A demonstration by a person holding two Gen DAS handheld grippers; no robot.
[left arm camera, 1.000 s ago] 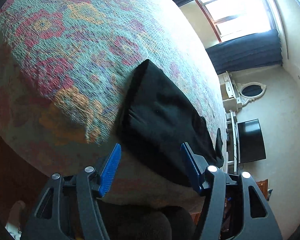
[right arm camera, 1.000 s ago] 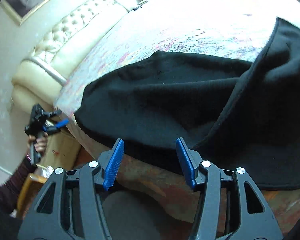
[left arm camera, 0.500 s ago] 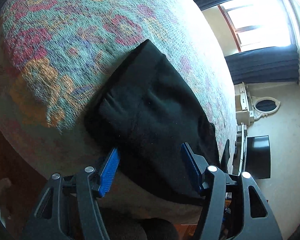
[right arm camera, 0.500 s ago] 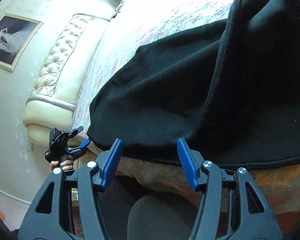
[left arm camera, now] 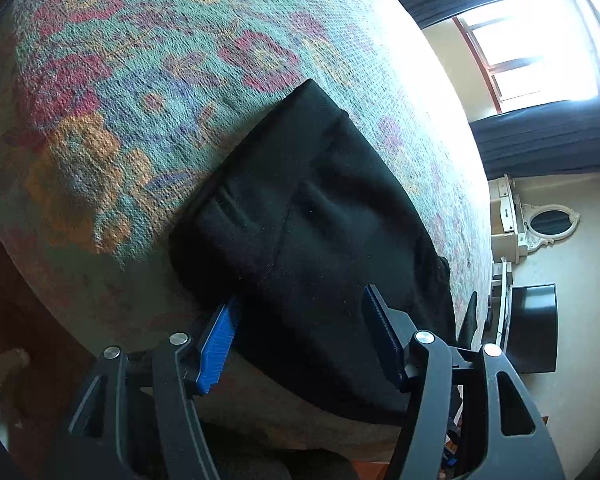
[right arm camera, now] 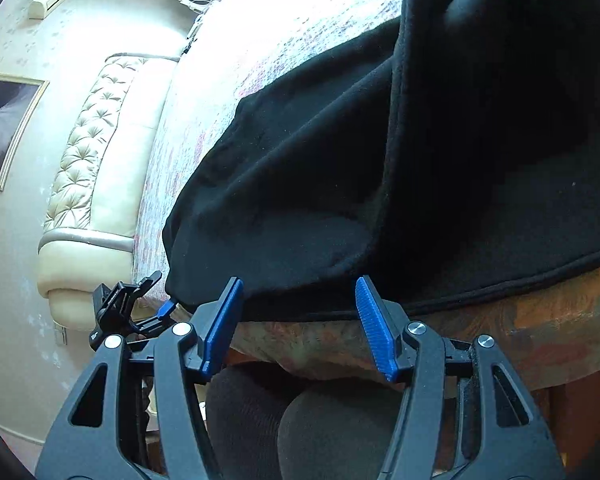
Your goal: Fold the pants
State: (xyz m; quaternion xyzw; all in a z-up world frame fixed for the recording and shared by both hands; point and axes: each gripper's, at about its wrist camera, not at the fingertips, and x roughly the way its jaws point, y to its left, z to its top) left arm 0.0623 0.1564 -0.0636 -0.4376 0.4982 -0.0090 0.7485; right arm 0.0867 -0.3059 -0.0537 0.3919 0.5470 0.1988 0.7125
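Both tongs are held with their blue-padded fingers spread apart, and nothing is clamped between them. On the left wrist view, the left tongs [left arm camera: 300,334] are seen at the near edge of the bed, with the left pad [left arm camera: 217,350] just at the hanging hem of the black pants [left arm camera: 312,216] and the right pad [left arm camera: 380,340] lying over the dark cloth; whether either pad touches the fabric cannot be told. The pants are spread on the flowered bedspread [left arm camera: 140,80] near the edge of the bed, folded over themselves so that a thick double layer is shown, with one corner pointing away toward the middle of the bed. On the right wrist view, the right tongs [right arm camera: 300,320] are held just below the lower hem of the pants [right arm camera: 300,184], which droops over the side of the bed, and an upper layer of cloth is seen draped across the lower one on the right. The left tongs [right arm camera: 156,292] are also seen there, at the far left corner of the pants. A tufted cream headboard [right arm camera: 88,160] and a framed picture [right arm camera: 4,128] are seen beyond on that view, while a bright window [left arm camera: 532,48], dark curtains [left arm camera: 548,144] and a black screen [left arm camera: 534,328] are seen on the left wrist view.
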